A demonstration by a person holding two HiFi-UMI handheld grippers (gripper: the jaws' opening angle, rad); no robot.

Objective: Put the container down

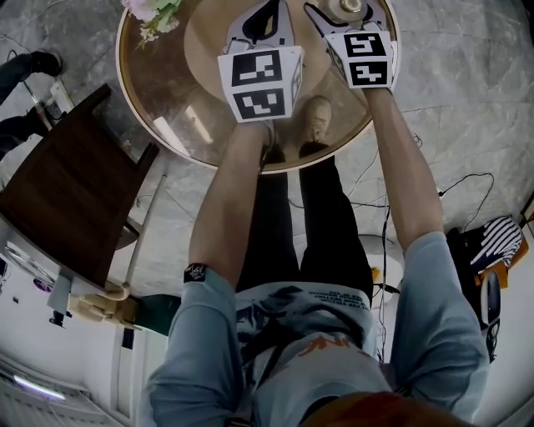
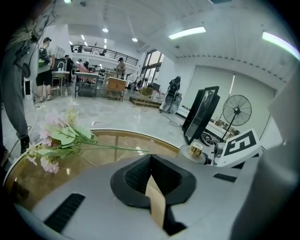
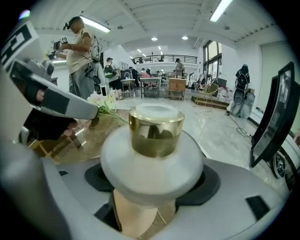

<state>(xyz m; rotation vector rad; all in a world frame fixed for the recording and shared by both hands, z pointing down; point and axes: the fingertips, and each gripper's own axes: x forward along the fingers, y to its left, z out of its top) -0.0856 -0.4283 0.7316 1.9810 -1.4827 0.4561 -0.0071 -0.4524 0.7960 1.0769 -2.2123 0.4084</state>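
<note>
Right gripper (image 1: 340,23) is the one you finish this with: it's clamped around the white gold-capped jar (image 3: 152,161), which stands upright, cap up, over the tan middle of the round table (image 1: 158,83). So the move looks like straight down. Can't tell if the base touches. Left gripper (image 2: 151,183) sits just beside it on the left, pinched closed on nothing.

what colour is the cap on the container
Gold cap, on the white container; best in the right gripper view.
</note>
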